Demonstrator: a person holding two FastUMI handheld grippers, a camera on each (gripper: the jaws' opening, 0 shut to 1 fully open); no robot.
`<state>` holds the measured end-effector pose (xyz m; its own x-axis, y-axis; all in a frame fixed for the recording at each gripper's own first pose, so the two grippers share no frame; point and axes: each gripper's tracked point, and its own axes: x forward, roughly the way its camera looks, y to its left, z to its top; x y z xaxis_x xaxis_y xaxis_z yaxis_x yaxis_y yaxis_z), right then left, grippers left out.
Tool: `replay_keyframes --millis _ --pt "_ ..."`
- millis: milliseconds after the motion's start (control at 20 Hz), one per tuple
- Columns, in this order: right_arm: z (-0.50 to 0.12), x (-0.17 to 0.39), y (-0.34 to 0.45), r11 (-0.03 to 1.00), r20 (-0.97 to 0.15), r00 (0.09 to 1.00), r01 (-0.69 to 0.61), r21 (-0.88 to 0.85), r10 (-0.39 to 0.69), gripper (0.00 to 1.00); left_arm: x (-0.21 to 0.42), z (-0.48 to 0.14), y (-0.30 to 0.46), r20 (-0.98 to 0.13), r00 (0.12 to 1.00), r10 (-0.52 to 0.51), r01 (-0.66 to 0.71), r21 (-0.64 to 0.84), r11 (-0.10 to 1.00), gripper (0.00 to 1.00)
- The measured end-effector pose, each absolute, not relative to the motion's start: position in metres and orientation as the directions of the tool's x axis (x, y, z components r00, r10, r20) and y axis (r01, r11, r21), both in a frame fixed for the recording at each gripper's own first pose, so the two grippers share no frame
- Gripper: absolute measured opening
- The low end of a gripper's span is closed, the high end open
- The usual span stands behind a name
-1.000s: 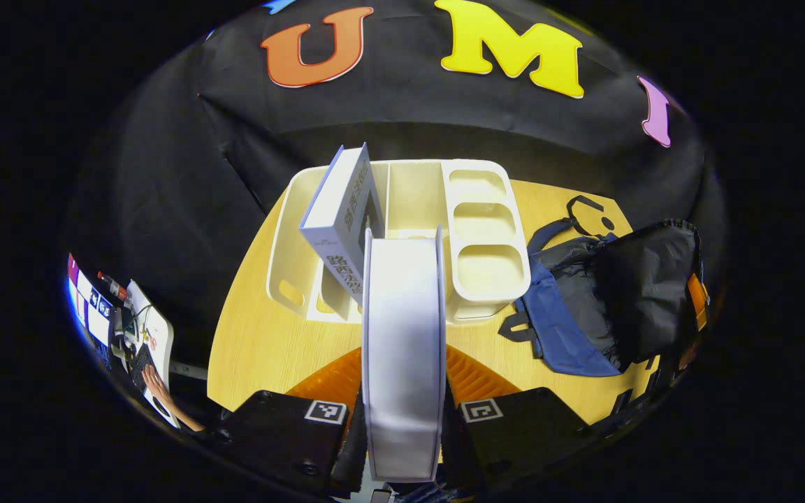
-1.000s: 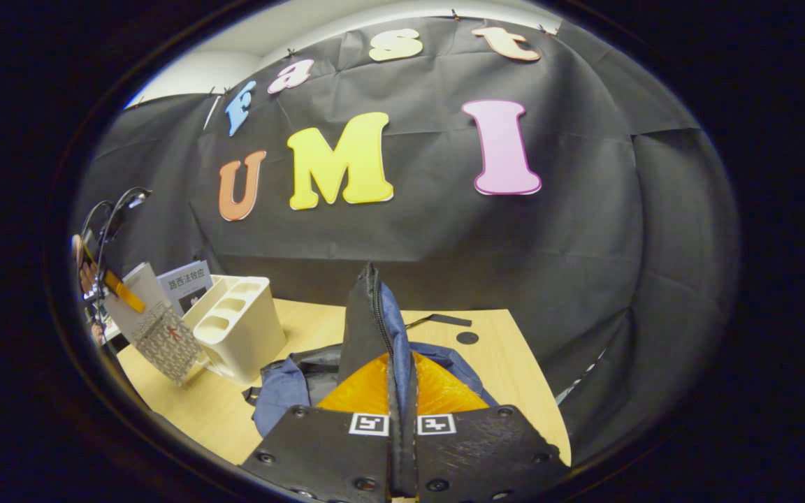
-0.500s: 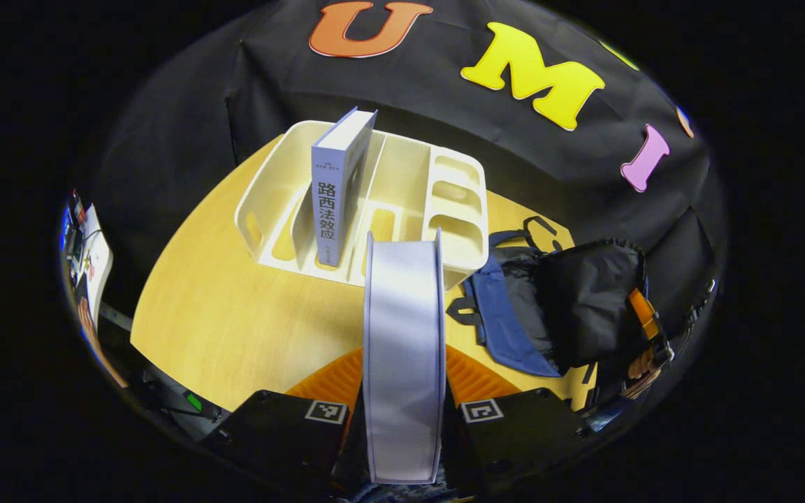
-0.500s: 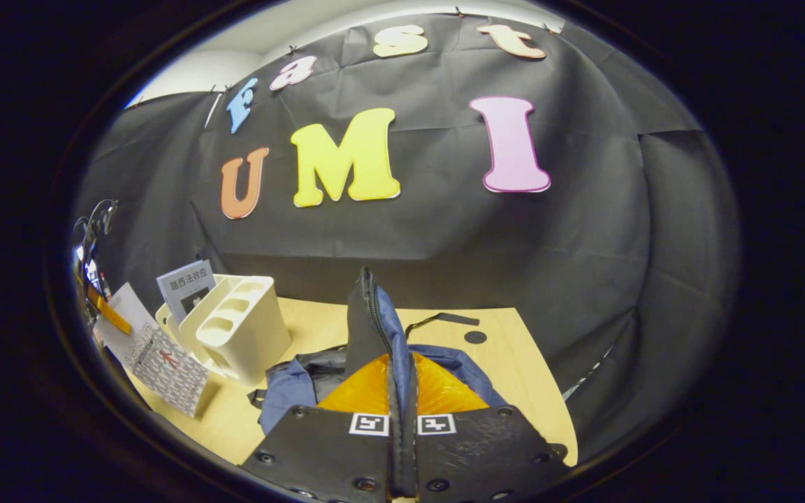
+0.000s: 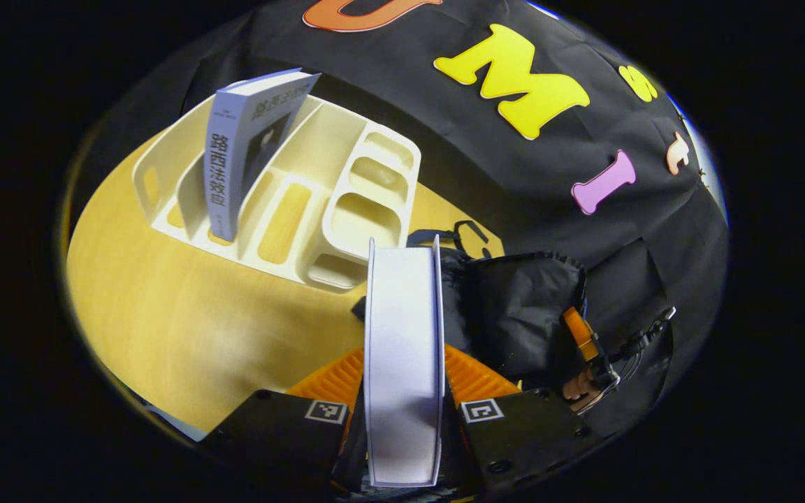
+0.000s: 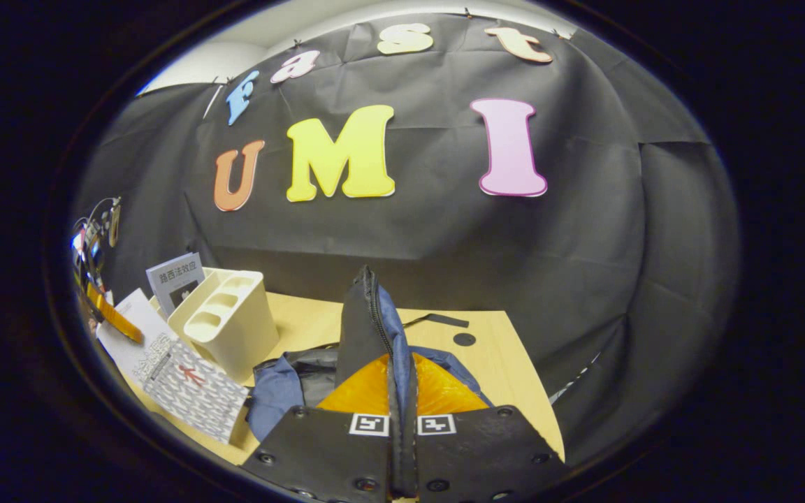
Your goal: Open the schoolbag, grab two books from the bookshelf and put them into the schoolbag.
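Left claw (image 5: pixel 402 419): closed on a book (image 5: pixel 402 363), both fingers pressing its two covers. The book stands on edge between the fingers, page edge facing the camera, long axis running straight ahead from the claw. Its far end reaches over the near edge of the bag (image 5: pixel 514 307), which lies on the counter (image 5: pixel 165 328) ahead and to the right of the claw.

In the right gripper view the same book (image 6: pixel 179 370) appears at lower left, patterned cover showing, tilted, just beside the shelf (image 6: pixel 224 328) and the bag's blue panel (image 6: pixel 273 398).

Right claw (image 6: pixel 402 419): closed on the bag's flap (image 6: pixel 367 328), fingers pressing either side of the fabric. The flap is lifted upright, zipper edge running up and away from the claw. In the left gripper view this claw (image 5: pixel 588 349) sits at the bag's right side, with a hand (image 5: pixel 577 384) behind it.

Second book (image 5: pixel 242 154): in a slot of the shelf (image 5: pixel 346 209), on the counter to the left of the bag. It stands on end, long axis roughly vertical, leaning to the right, spine toward the left claw.
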<state>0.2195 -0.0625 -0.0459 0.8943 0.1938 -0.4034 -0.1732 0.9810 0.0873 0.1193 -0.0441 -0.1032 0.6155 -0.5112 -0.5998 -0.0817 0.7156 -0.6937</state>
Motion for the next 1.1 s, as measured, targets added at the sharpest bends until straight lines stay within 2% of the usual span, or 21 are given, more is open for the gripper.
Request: replay_keyframes --millis 100,350,750,1050,1100 --pt "-0.043 0.223 -0.065 0.98 -0.403 0.894 -0.173 0.094 0.197 0.0 0.141 -0.104 -0.064 -0.55 0.631 -0.547 -0.083 -0.749 0.658 0.45" --pt "-0.039 0.222 -0.064 0.977 -0.397 0.893 -0.192 0.091 0.212 0.0 0.187 -0.133 -0.098 -0.539 0.622 -0.568 -0.142 -0.791 0.596 0.45" --pt "-0.026 0.22 -0.067 0.978 -0.385 0.899 -0.193 0.082 0.21 0.0 0.217 -0.141 -0.167 -0.425 0.616 -0.663 -0.12 -0.883 0.455 0.45" --pt "-0.019 0.208 -0.053 0.975 -0.373 0.902 -0.21 0.069 0.22 0.0 0.238 -0.169 -0.211 -0.404 0.616 -0.676 -0.155 -0.904 0.399 0.45" --pt "-0.018 0.206 -0.053 0.975 -0.368 0.904 -0.21 0.067 0.22 0.0 0.238 -0.174 -0.216 -0.417 0.627 -0.658 -0.155 -0.895 0.419 0.45"
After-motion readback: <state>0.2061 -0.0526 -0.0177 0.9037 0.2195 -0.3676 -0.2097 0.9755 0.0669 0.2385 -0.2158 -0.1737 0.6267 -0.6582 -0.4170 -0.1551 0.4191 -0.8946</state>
